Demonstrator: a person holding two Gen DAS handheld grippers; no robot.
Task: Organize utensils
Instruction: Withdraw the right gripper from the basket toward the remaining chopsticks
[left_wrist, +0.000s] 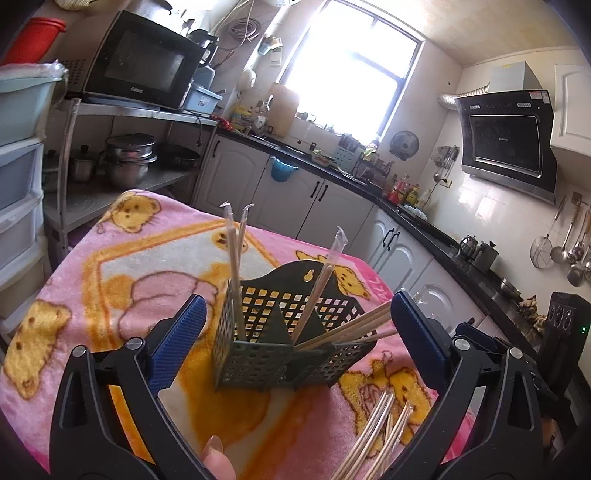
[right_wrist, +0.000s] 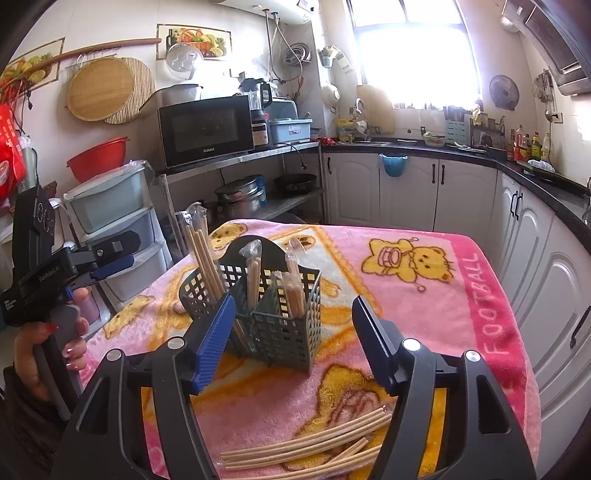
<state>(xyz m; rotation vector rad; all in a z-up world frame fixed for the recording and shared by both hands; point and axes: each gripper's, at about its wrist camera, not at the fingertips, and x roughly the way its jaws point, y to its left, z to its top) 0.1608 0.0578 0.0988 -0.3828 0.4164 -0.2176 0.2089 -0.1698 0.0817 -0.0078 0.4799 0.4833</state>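
Observation:
A dark green perforated utensil basket (left_wrist: 280, 350) (right_wrist: 273, 314) stands on the pink blanket-covered table (left_wrist: 122, 266) (right_wrist: 424, 302). Wrapped chopsticks stand in its compartments (left_wrist: 236, 266) (right_wrist: 201, 254), and some lean out to one side (left_wrist: 351, 326). More wrapped chopsticks lie loose on the blanket in front of the basket (left_wrist: 373, 439) (right_wrist: 306, 443). My left gripper (left_wrist: 295, 328) is open and empty, with the basket between its blue pads. My right gripper (right_wrist: 293, 332) is open and empty just before the basket. The left gripper also shows in the right wrist view (right_wrist: 110, 264), left of the basket.
White cabinets with a black counter (right_wrist: 443, 155) run behind and to the right of the table. A metal shelf with a microwave (right_wrist: 207, 129) and pots stands at the back left, with plastic drawers (right_wrist: 114, 221) beside the table's left edge.

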